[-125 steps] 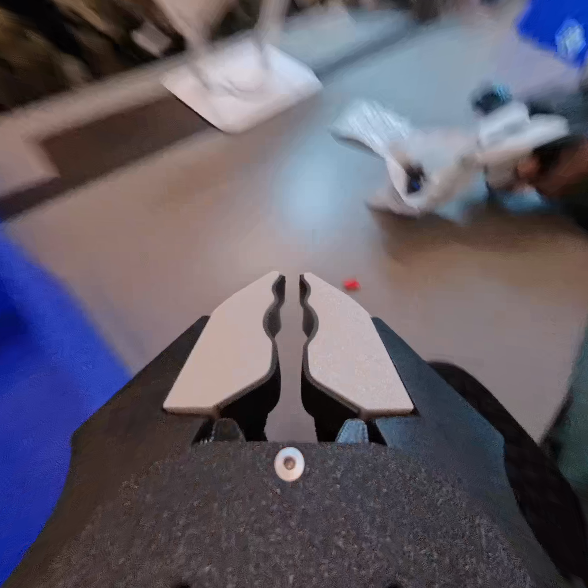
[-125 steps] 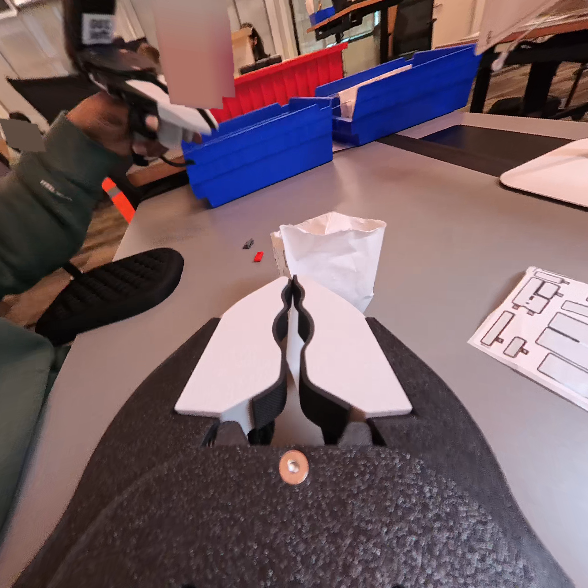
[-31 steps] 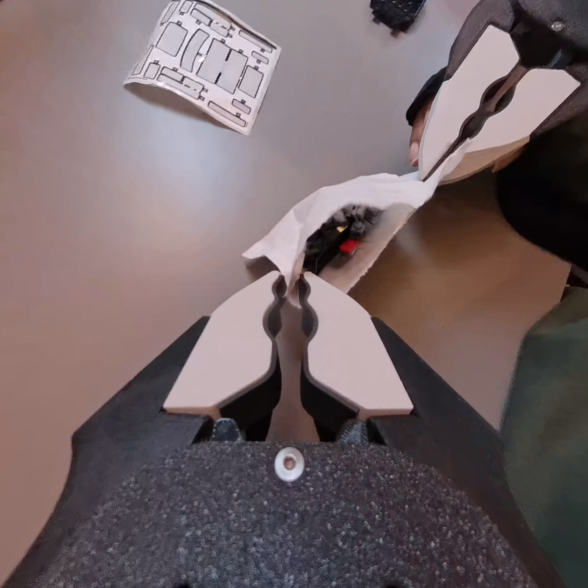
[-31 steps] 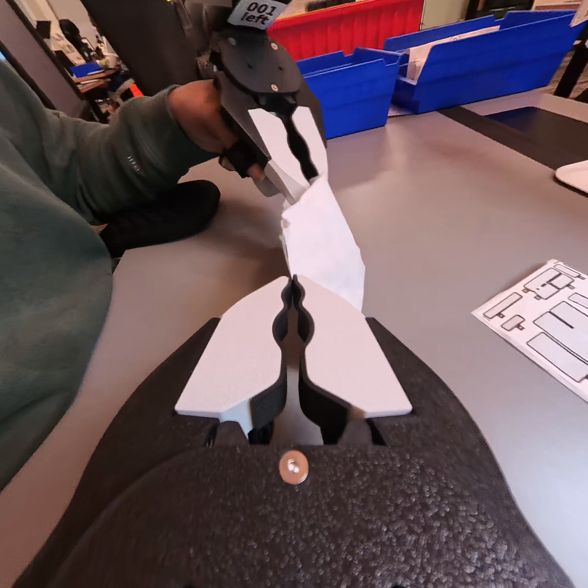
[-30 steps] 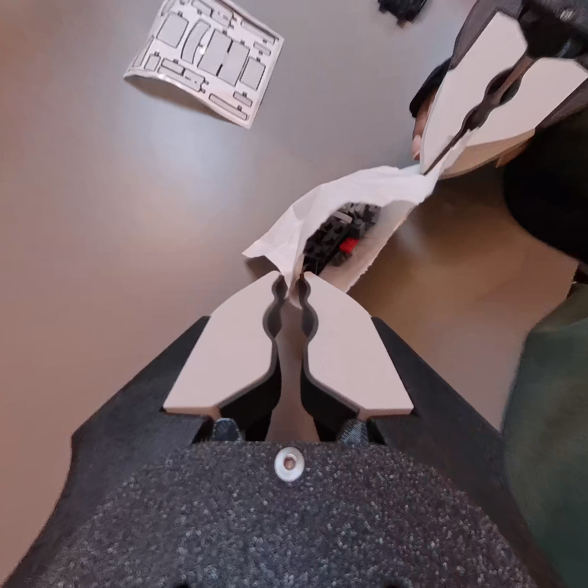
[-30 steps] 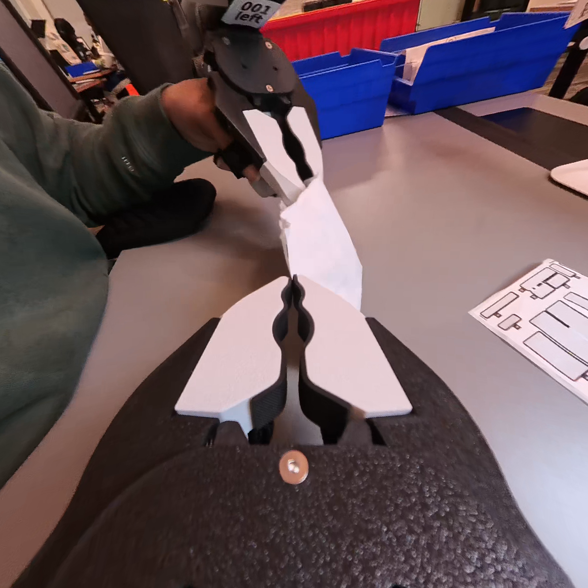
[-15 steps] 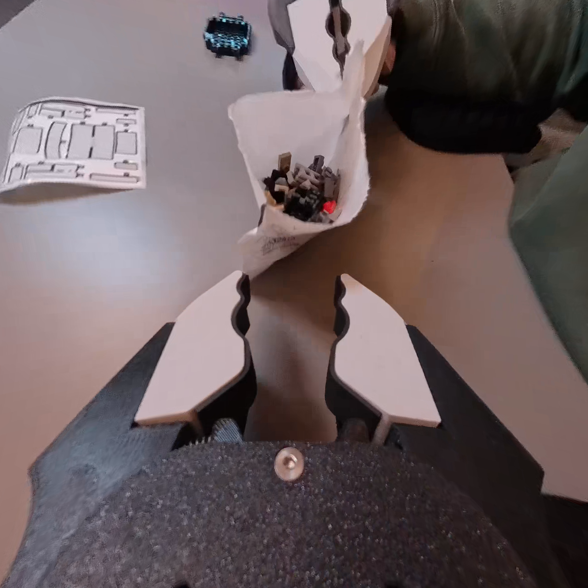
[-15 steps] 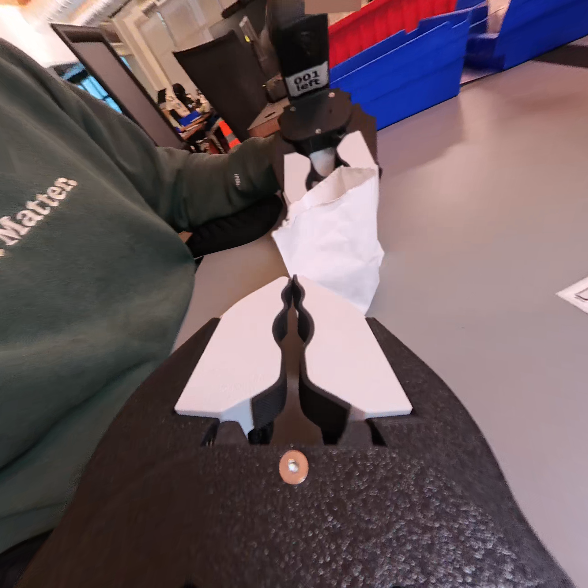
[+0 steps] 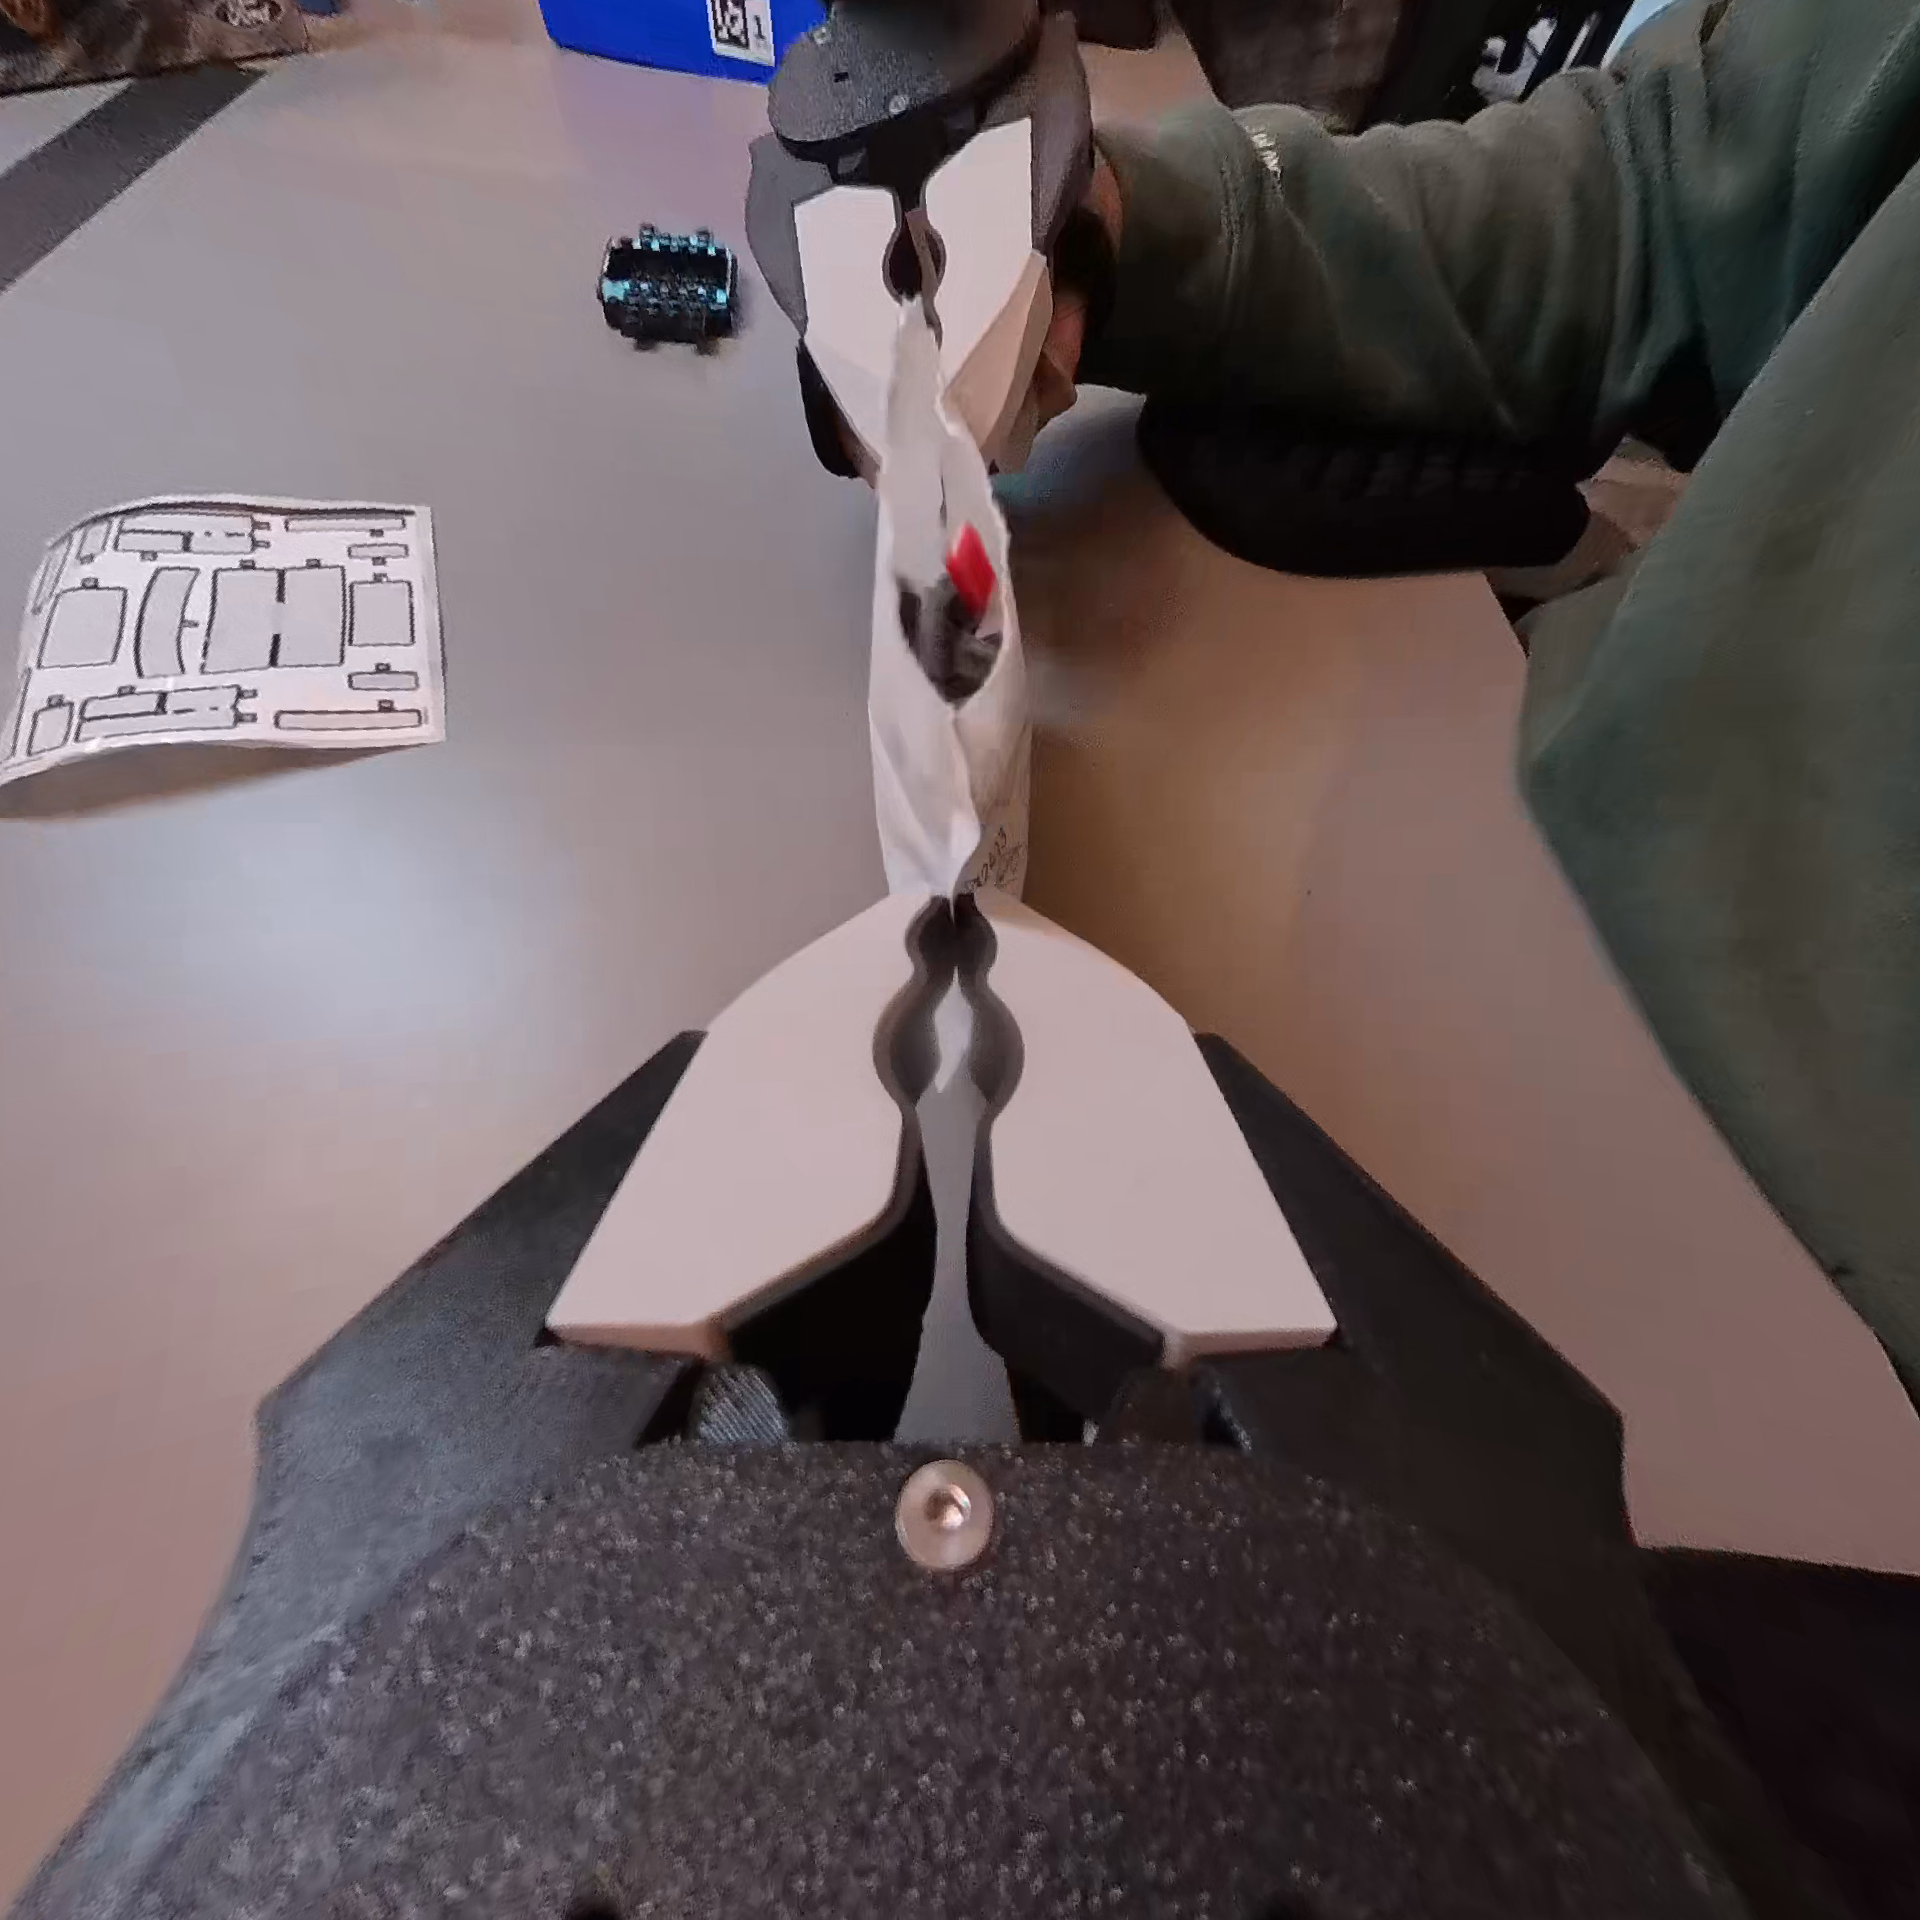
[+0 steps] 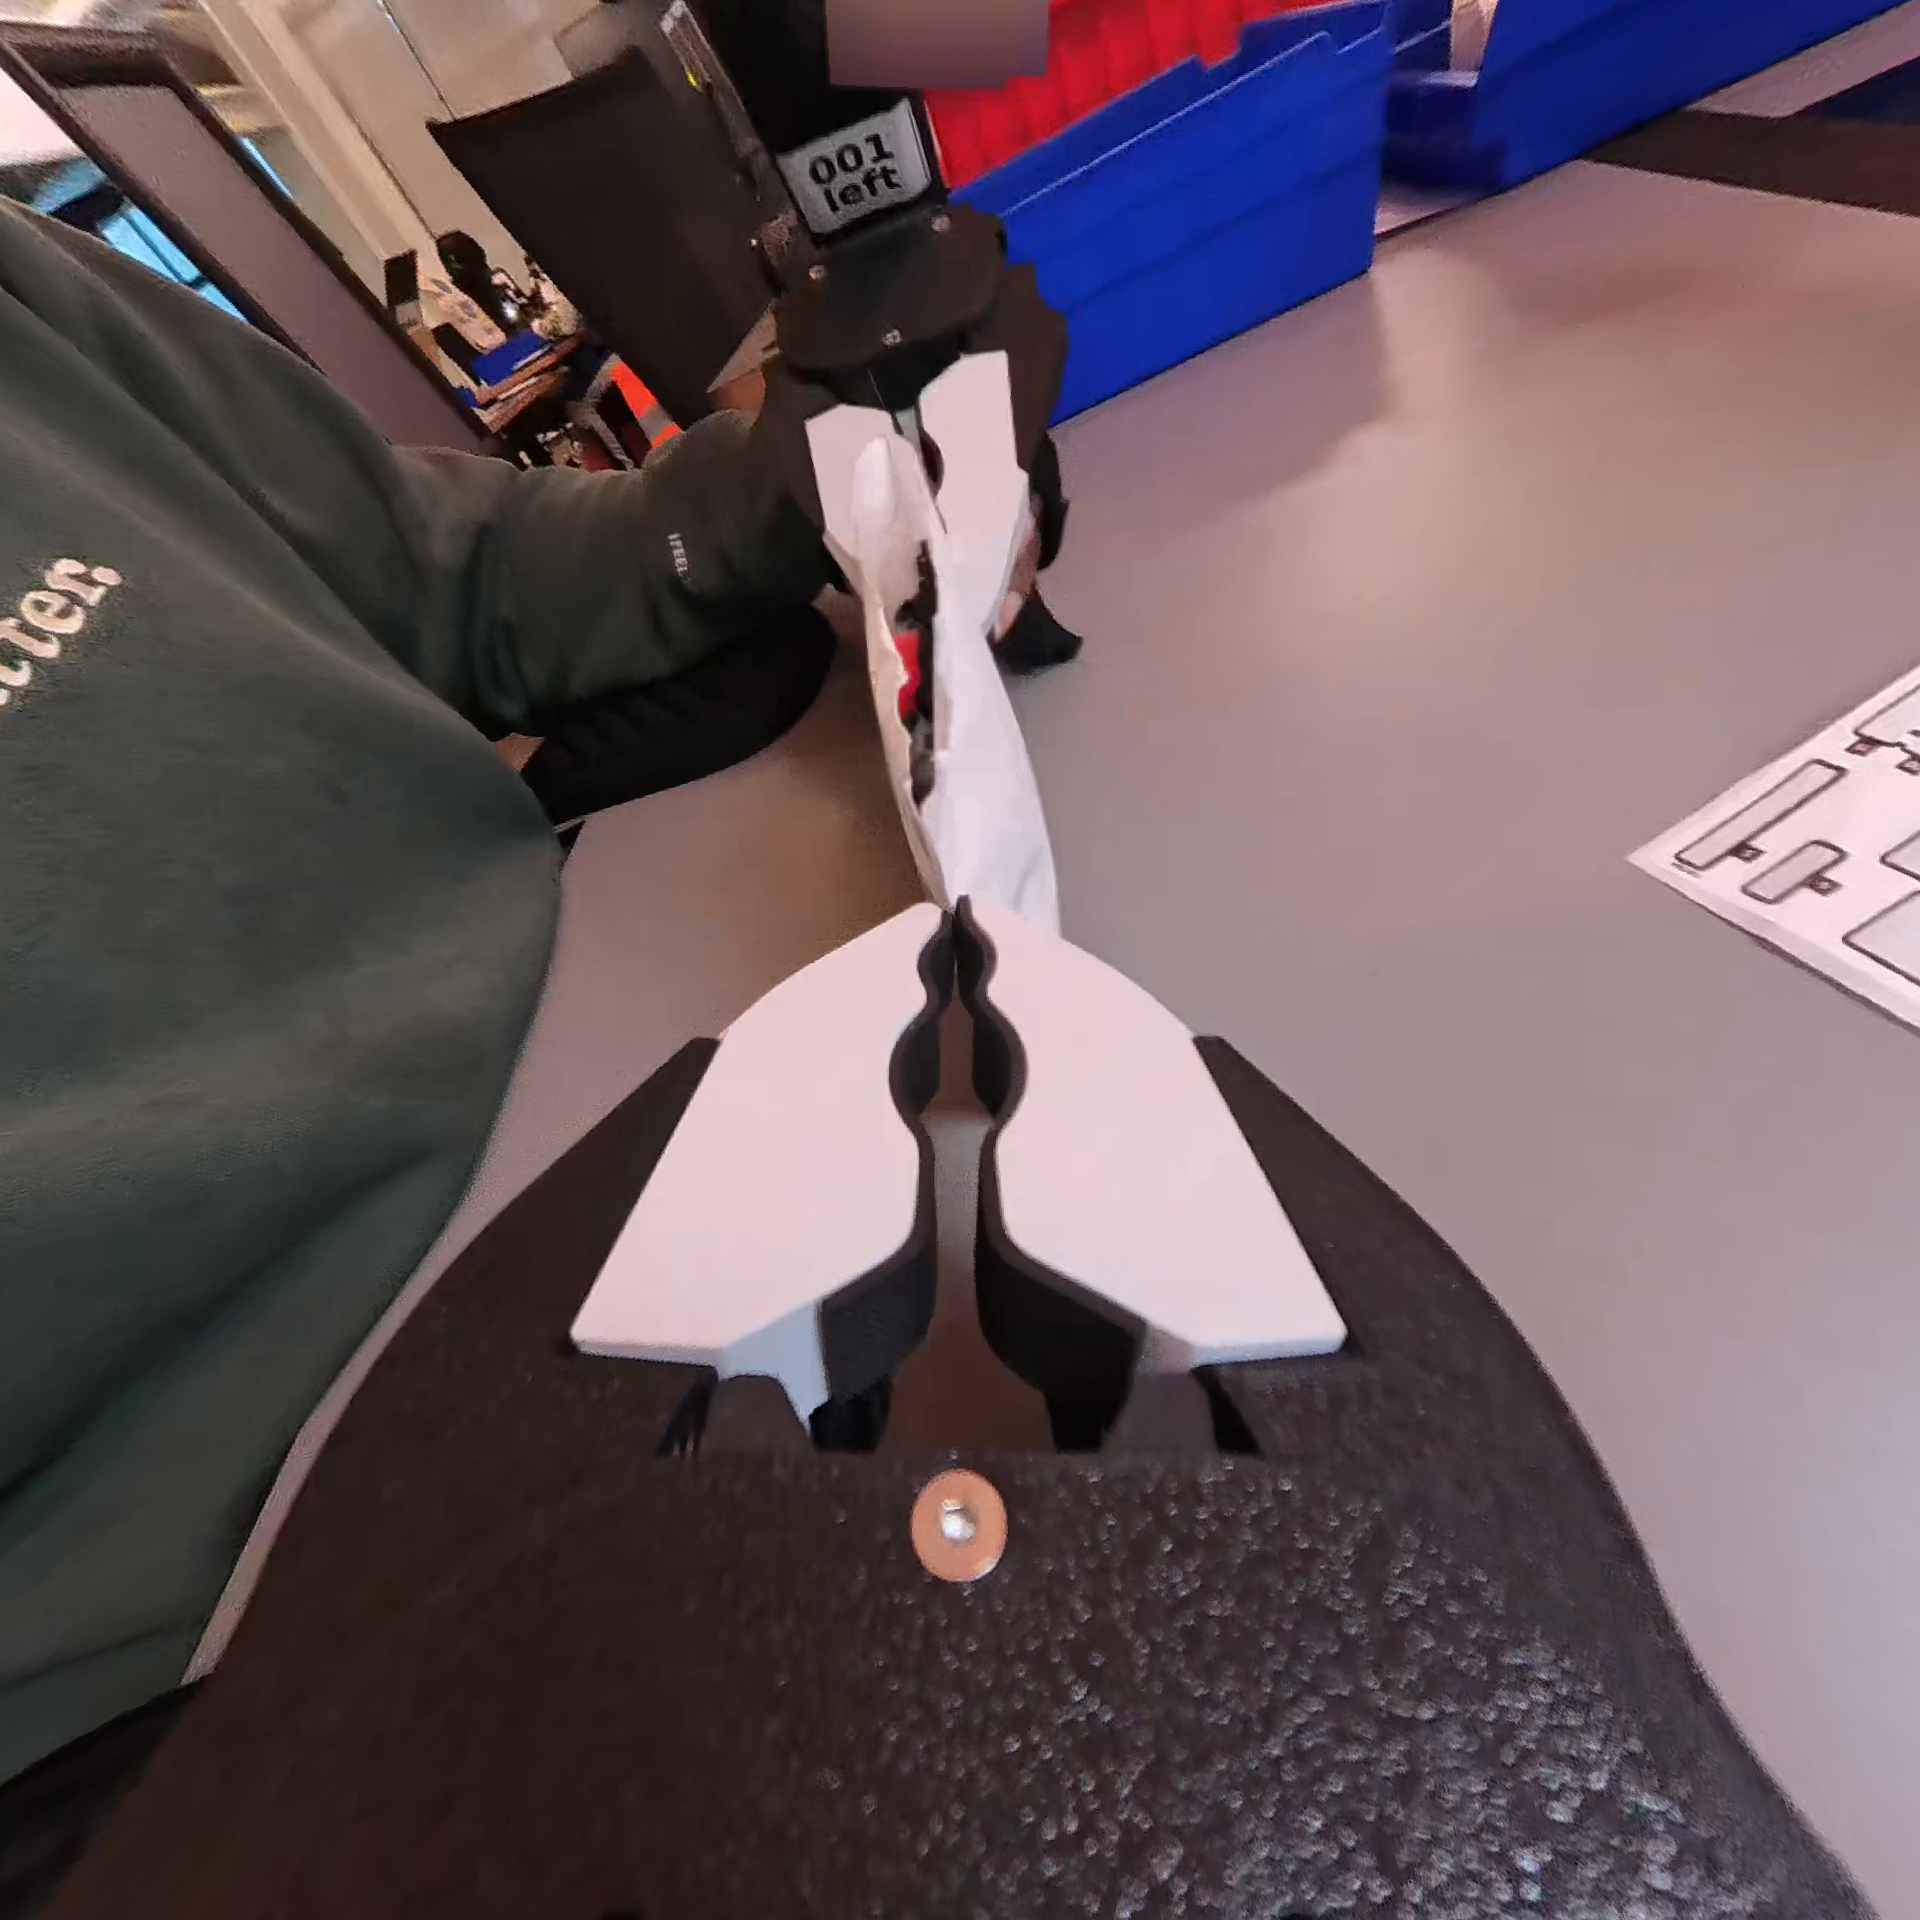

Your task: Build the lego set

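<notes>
A white paper bag [image 9: 925, 769] of Lego pieces hangs stretched between my two grippers above the grey table [image 9: 416, 987]. My left gripper [image 9: 948, 906] is shut on its near end. My right gripper [image 9: 920, 343] is shut on the far end. A slit in the bag shows dark pieces and a red piece [image 9: 968, 574]. In the right wrist view my right gripper [image 10: 956, 909] pinches the bag [image 10: 987, 790], and the left gripper [image 10: 920, 488] grips the other end.
A sticker sheet [image 9: 223, 623] lies flat on the table to the left; it also shows in the right wrist view [image 10: 1829, 862]. A small black Lego assembly [image 9: 670, 286] sits farther off. Blue bins [image 10: 1195, 239] stand at the table's edge. A green sleeve [image 9: 1455, 312] is on one side. Between my right fingertips and the small black Lego assembly [image 9: 670, 286] there is roughly 25 cm.
My left gripper was open beside the wide-open bag; it has shut on the bag's end. The bag is now pulled narrow and taut between both grippers.
</notes>
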The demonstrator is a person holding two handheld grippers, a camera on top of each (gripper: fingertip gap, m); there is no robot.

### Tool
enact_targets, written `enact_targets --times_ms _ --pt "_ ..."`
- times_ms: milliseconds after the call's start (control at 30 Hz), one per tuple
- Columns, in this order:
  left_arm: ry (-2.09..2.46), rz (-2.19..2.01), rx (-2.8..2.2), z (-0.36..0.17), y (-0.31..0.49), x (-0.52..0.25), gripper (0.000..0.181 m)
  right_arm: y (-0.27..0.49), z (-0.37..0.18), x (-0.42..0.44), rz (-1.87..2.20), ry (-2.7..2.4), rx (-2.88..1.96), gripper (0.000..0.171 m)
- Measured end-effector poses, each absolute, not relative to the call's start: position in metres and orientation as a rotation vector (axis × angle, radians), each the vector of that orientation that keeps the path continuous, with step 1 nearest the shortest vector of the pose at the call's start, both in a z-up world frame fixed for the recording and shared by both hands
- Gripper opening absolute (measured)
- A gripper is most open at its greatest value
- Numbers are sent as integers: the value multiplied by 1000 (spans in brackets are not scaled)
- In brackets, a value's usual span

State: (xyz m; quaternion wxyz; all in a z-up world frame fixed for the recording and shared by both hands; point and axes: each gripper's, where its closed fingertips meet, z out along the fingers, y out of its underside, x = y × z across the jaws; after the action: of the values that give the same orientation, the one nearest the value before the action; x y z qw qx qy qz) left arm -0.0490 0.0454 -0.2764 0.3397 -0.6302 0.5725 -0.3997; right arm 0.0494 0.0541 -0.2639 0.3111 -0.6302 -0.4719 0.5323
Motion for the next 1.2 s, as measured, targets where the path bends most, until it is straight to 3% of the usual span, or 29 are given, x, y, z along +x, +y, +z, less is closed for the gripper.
enact_targets --times_ms 300,433,600,667,700,767,1000,1033,1100,1200 --pt "1479 -1032 -1705 -293 46 -55 0 50 -270 41 1290 -1316 -1663 0" --pt "1478 -1049 -1679 -292 42 -54 1 42 -269 34 1283 -1363 -1633 24" --pt "1462 -1087 -1643 -285 37 -46 43 45 -279 19 1130 -1400 -1637 37" --pt "1466 -1056 -1627 -284 38 -41 39 48 -282 12 1092 -1406 -1632 32" --pt "1479 -1034 -1622 -285 38 -40 16 48 -282 11 1083 -1418 -1625 18" --pt "1485 -982 -1595 -281 42 -42 7 48 -281 12 1056 -1453 -1608 0" --pt "1469 -1009 -1556 -267 40 -45 1 43 -265 17 1121 -1414 -1584 0" --pt "1471 -994 -1536 -266 39 -44 3 42 -264 17 1116 -1404 -1577 3" --pt "1484 -982 -1553 -273 38 -44 26 42 -269 19 1099 -1414 -1615 22" --pt "1516 -980 -1619 -287 39 -48 25 44 -279 25 1060 -1448 -1657 33"
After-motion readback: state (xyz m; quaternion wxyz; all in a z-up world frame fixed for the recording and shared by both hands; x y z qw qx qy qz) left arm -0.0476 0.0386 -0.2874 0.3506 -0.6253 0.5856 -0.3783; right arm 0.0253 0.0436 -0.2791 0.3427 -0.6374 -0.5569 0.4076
